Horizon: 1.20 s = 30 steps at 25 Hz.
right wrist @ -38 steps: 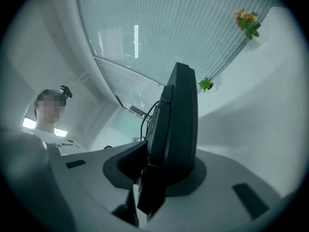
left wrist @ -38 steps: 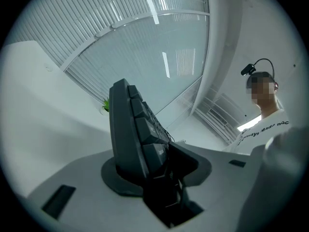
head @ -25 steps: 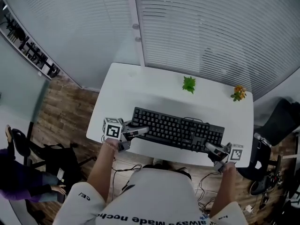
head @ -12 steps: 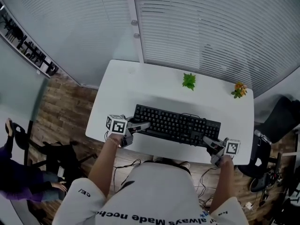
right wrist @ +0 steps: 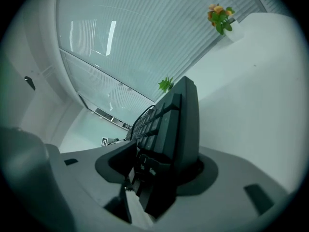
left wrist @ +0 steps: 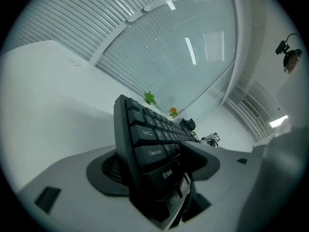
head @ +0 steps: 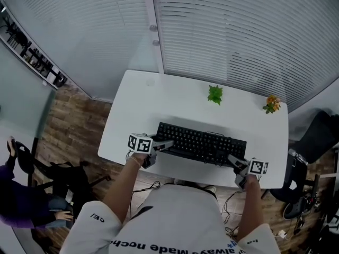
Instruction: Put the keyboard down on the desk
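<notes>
Person in a white short-sleeved T-shirt (head: pixel 175 216), with a grey two-jaw gripper in each hand.
The shirt bears a line of dark lettering across the front and a small dark mark on the left sleeve (head: pixel 94 219). The left gripper (head: pixel 168 143) and the right gripper (head: pixel 232 160) have smooth grey tapered jaws with round dark pad recesses. Each carries a white cube (head: pixel 140 143) printed with black square markers.

Small green plant (head: pixel 215 94), orange-flowered plant (head: pixel 272 104) off to its right, both near the white blinds (head: pixel 238 30). Wood floor (head: pixel 69 126). Black chair (head: pixel 320 136) at right. Seated person (head: pixel 24 208) lower left, dark clothes. Cables (head: pixel 148 187) on floor. Cluttered shelf (head: pixel 37 60) upper left.
</notes>
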Each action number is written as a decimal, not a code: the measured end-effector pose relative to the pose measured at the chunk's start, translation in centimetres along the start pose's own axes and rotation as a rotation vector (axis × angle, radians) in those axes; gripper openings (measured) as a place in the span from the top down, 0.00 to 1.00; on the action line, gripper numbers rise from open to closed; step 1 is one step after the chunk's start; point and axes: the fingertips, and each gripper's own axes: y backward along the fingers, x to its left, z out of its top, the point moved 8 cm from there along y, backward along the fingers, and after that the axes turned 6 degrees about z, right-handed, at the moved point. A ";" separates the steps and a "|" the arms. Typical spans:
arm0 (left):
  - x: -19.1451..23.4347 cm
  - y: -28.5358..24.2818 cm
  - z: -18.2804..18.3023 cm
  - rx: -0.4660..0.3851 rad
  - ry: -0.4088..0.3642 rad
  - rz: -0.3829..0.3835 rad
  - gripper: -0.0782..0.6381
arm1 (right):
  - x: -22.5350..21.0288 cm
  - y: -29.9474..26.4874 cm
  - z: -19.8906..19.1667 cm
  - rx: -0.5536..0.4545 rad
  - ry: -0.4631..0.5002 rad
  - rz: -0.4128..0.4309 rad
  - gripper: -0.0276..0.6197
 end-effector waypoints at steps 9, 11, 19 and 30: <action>1.2 -1.0 -0.3 0.017 -0.001 0.106 0.39 | -2.8 -1.0 0.3 0.013 0.058 -0.210 0.44; 1.5 -1.2 -0.4 0.024 -0.007 0.126 0.38 | -3.0 -1.2 0.3 0.016 0.066 -0.242 0.42; 2.0 -1.8 -1.2 0.068 -0.061 0.195 0.36 | -3.6 -1.8 0.3 0.040 0.099 -0.340 0.36; 2.7 -2.4 -2.0 0.111 -0.086 0.297 0.34 | -4.7 -2.3 -0.8 0.038 0.064 -0.449 0.29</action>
